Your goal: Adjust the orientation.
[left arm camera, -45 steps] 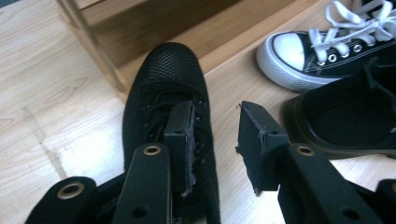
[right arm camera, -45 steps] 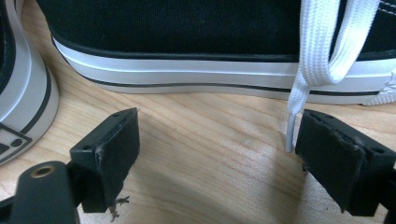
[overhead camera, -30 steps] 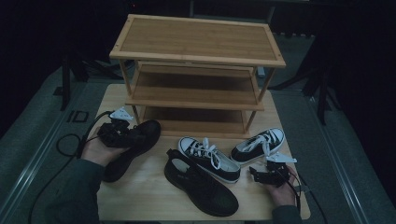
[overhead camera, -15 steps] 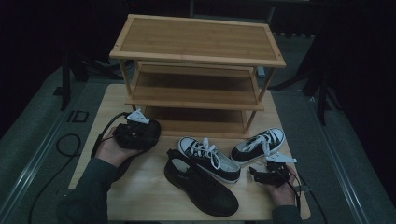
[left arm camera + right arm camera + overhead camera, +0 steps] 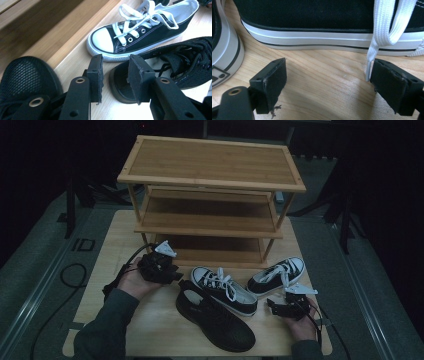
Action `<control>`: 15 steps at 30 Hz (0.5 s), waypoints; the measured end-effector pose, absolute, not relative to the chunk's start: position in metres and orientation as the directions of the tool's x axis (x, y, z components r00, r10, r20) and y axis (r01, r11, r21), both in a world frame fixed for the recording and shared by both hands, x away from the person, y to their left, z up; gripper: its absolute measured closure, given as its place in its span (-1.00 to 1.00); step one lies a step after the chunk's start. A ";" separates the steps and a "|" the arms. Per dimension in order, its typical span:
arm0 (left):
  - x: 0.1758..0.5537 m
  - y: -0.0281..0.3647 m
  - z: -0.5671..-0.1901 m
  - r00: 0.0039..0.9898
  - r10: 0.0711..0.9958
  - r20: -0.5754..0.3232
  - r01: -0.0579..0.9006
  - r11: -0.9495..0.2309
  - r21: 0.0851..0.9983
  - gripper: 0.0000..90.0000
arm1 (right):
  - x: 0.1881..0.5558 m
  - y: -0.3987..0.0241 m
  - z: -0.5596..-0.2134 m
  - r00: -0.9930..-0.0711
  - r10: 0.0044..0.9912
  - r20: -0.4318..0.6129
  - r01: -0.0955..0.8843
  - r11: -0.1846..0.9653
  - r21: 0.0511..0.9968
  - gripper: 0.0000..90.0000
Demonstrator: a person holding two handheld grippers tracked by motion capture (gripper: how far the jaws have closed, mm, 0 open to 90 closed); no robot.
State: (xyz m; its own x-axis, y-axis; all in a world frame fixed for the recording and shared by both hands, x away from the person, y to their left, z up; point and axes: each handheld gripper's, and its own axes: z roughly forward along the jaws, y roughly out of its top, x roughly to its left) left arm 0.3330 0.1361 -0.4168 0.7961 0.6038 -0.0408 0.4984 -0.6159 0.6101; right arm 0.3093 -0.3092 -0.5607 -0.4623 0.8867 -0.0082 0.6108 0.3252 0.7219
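Two black-and-white sneakers lie in front of the rack, one in the middle (image 5: 222, 290) (image 5: 140, 32) and one to its right (image 5: 277, 275) (image 5: 324, 25). A black lace-up shoe (image 5: 215, 320) (image 5: 175, 67) lies nearer me. My left gripper (image 5: 175, 275) (image 5: 115, 72) points at that shoe's heel, open, with bare wood between its pads. A black mesh shoe toe (image 5: 25, 82) sits just outside its left jaw. My right gripper (image 5: 281, 301) (image 5: 328, 82) rests low on the table, open, facing the right sneaker's sole. A white lace tip (image 5: 368, 72) hangs beside its right pad.
A three-tier bamboo shoe rack (image 5: 210, 170) stands at the back of the wooden table (image 5: 115, 250); its bottom shelf (image 5: 37, 27) is close to my left gripper. Cables (image 5: 75, 275) trail off the table's left side. Dark floor surrounds the table.
My left hand and gripper have moved right, toward the sneakers and the rack's foot. The dark shoe by that hand now shows much less from above. The right hand has stayed put.
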 end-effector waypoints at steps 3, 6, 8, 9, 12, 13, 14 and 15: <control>0.333 0.129 -0.418 0.805 0.592 -0.041 0.491 -0.627 0.605 0.44 | 0.309 -0.309 -0.561 -0.463 0.887 -0.008 0.611 0.325 0.722 -0.70; 0.334 0.122 -0.419 0.814 0.579 -0.043 0.484 -0.635 0.602 0.44 | 0.309 -0.309 -0.561 -0.462 0.887 -0.008 0.611 0.325 0.722 -0.70; 0.334 0.118 -0.420 0.821 0.570 -0.043 0.478 -0.643 0.598 0.45 | 0.309 -0.309 -0.561 -0.462 0.887 -0.008 0.611 0.325 0.722 -0.70; 0.334 0.116 -0.421 0.824 0.565 -0.041 0.474 -0.648 0.596 0.49 | 0.309 -0.309 -0.561 -0.462 0.887 -0.008 0.611 0.325 0.722 -0.70; 0.334 0.110 -0.424 0.837 0.546 -0.042 0.463 -0.664 0.587 0.60 | 0.309 -0.309 -0.561 -0.463 0.887 -0.008 0.611 0.325 0.722 -0.70; 0.334 0.108 -0.425 0.840 0.541 -0.040 0.459 -0.670 0.583 0.64 | 0.309 -0.309 -0.561 -0.463 0.887 -0.008 0.611 0.325 0.722 -0.70; 0.334 0.106 -0.426 0.845 0.534 -0.037 0.455 -0.679 0.577 0.66 | 0.309 -0.309 -0.561 -0.463 0.886 -0.008 0.611 0.326 0.722 -0.70; 0.334 0.104 -0.427 0.848 0.529 -0.038 0.452 -0.682 0.575 0.67 | 0.309 -0.309 -0.561 -0.463 0.887 -0.008 0.611 0.325 0.722 -0.70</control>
State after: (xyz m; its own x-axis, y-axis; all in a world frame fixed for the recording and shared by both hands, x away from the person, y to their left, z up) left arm 0.3340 0.1039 -0.4267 0.8477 0.5292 -0.0377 0.4515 -0.6823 0.5749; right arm 0.3093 -0.3092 -0.5607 -0.4626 0.8865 -0.0082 0.6110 0.3255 0.7216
